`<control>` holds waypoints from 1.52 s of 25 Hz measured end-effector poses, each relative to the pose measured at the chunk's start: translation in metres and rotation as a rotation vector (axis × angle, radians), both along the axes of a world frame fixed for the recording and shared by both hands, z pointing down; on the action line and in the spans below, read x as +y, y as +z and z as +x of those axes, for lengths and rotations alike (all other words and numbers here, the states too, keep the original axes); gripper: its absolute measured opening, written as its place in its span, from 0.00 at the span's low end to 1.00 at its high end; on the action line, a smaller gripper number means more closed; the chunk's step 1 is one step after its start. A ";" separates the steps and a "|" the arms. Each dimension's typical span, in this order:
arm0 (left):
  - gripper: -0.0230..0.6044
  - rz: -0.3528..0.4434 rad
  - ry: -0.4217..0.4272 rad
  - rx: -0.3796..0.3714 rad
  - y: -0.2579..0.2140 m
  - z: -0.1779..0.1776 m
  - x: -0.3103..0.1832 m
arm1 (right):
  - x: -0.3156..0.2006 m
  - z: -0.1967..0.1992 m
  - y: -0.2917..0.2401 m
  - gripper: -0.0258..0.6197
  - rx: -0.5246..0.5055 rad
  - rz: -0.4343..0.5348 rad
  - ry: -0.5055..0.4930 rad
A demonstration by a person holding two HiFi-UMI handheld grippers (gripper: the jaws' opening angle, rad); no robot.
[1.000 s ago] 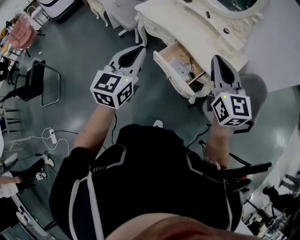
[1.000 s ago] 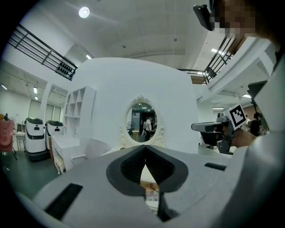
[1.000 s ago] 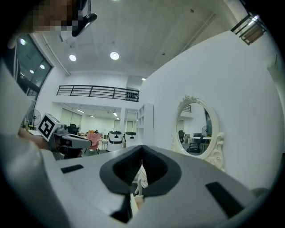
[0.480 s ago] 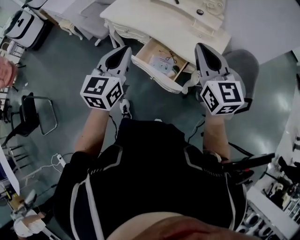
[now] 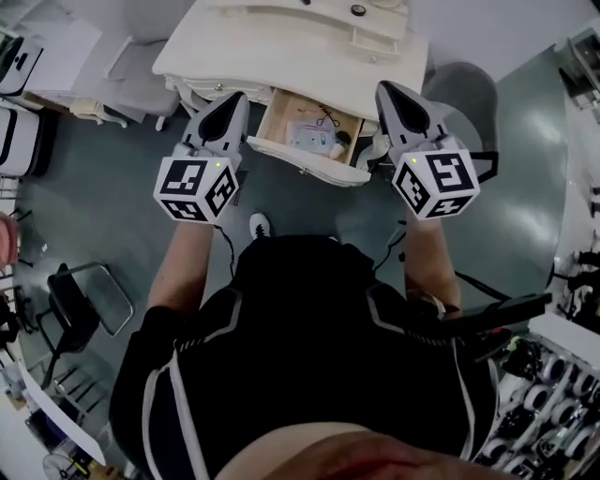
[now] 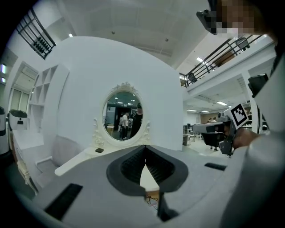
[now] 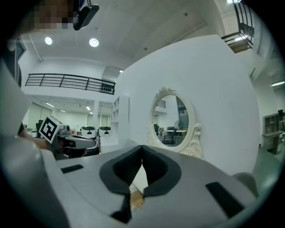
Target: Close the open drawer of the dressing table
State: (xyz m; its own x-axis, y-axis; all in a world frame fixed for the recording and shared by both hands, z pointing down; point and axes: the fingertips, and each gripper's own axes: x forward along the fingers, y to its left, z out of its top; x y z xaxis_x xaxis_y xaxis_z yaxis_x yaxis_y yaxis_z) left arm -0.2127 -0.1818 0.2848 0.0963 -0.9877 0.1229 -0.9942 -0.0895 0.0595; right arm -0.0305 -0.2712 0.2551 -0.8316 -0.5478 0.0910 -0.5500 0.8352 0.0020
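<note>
The cream dressing table (image 5: 281, 52) stands at the top of the head view. Its drawer (image 5: 281, 120) is pulled out toward me, with scissors (image 5: 325, 119), papers and a small dark object inside. The drawer's scalloped front (image 5: 305, 161) faces me. My left gripper (image 5: 232, 101) hovers just left of the drawer's left corner, shut and empty. My right gripper (image 5: 386, 89) hangs by the drawer's right side, also shut with nothing in it. In the left gripper view the left gripper (image 6: 144, 149) points at the oval mirror (image 6: 124, 116). The right gripper (image 7: 142, 149) also faces the mirror (image 7: 171, 120).
A grey round stool (image 5: 466, 94) sits right of the table, and a white chair (image 5: 131, 80) on its left. A black folding chair (image 5: 80, 300) stands on the grey floor at lower left. Small items (image 5: 356, 10) lie on the tabletop. Cables trail near my feet.
The view has swung until the table sits square ahead. Both grippers have come closer to the drawer and now flank its front corners. The drawer stays open.
</note>
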 end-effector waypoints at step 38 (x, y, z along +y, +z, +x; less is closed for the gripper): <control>0.04 -0.233 0.478 -0.048 0.214 -0.048 -0.001 | 0.072 -0.025 0.275 0.05 0.241 -0.366 0.426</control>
State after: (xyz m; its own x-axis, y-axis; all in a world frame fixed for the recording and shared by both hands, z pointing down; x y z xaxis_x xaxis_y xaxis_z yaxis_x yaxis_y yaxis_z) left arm -0.2605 -0.1826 0.4990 0.5175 -0.7813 0.3489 -0.8481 -0.5226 0.0876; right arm -0.0558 -0.1990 0.5296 -0.4793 -0.7253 0.4942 -0.8554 0.5121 -0.0779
